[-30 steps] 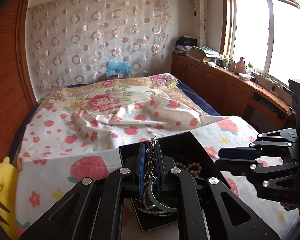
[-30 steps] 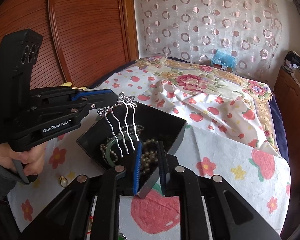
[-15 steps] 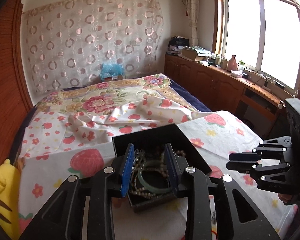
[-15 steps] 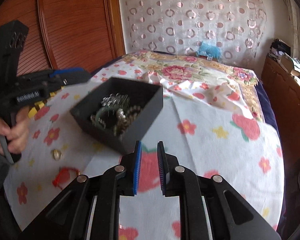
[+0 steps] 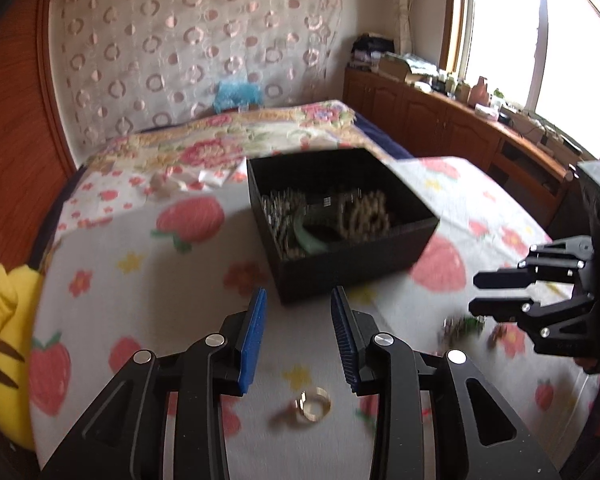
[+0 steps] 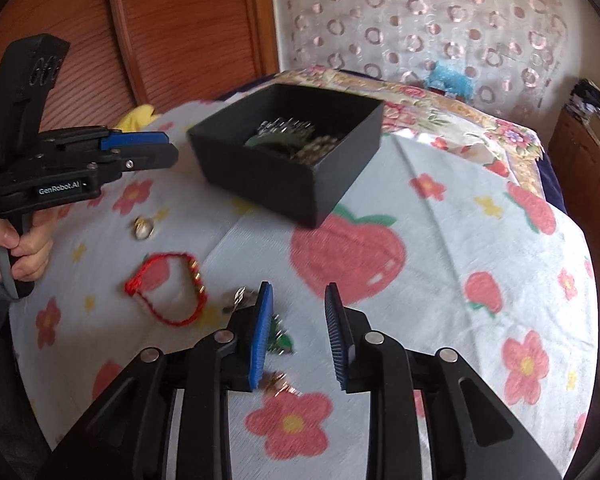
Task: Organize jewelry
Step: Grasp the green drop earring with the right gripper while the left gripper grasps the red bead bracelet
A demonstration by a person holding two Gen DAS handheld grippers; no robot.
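The left gripper (image 5: 298, 334) stands part open and empty above a gold ring (image 5: 315, 403) on the strawberry cloth (image 6: 440, 288). The right gripper (image 6: 296, 334), empty too, is opening its jaws beside a green piece (image 6: 281, 343). Best to straddle each piece squarely and close gently, then carry it to the black box (image 6: 276, 178), already holding 1 green bangle (image 5: 314, 240) and beads. Both grippers tilt steeply down, near the box.
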